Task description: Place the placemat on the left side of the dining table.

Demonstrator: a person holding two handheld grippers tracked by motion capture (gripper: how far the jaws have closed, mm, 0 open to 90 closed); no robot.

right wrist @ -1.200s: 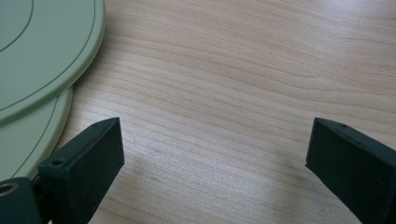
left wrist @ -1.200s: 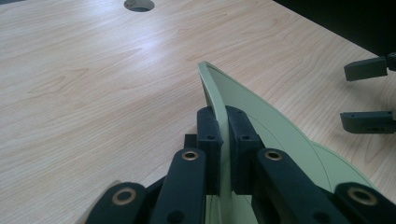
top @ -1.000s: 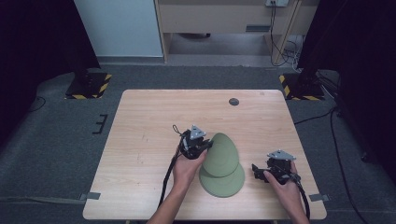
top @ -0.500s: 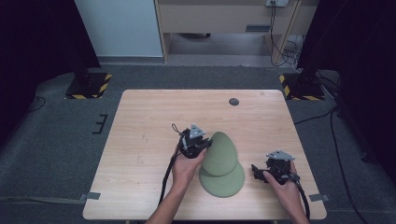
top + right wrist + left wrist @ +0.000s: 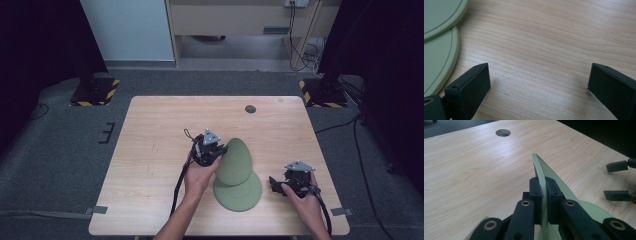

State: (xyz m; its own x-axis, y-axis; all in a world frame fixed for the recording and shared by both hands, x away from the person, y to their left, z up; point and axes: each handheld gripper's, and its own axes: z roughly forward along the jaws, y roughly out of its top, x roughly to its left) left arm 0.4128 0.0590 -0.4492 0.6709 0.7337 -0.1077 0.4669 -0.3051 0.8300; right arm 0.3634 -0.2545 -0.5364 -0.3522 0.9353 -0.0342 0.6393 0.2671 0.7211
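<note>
Left tool [image 5: 216, 148] is clamped on the rim of the upper green plate [image 5: 235, 161]; in the left gripper view its two black pads [image 5: 535, 195] press on either face of the thin edge, with the plate standing up on a steep tilt between them. The far edge of this plate leans down and away from the tool, toward the lower green plate [image 5: 240, 192], which lies flat on the worktop [image 5: 150, 150] just below and to the right of the left tool. Whether the two plates touch at the low edge cannot be told.

Right tool [image 5: 280, 184] rests low on the worktop, jaws spread wide with nothing between them; in the right gripper view both plate rims [image 5: 441, 15] lie just off its left pad [image 5: 471, 87].

Assessment: the step in hand appears to be lifting the upper plate off the lower one. The grip sits at the very rim, so the hold is shallow. Recommended: keep the pads square to the rim, raise without twisting, and avoid dragging the low edge across the lower plate. The right tool is placed to steady the lower plate if it shifts.

A round cable hole [image 5: 250, 108] lies well beyond the left tool.
</note>
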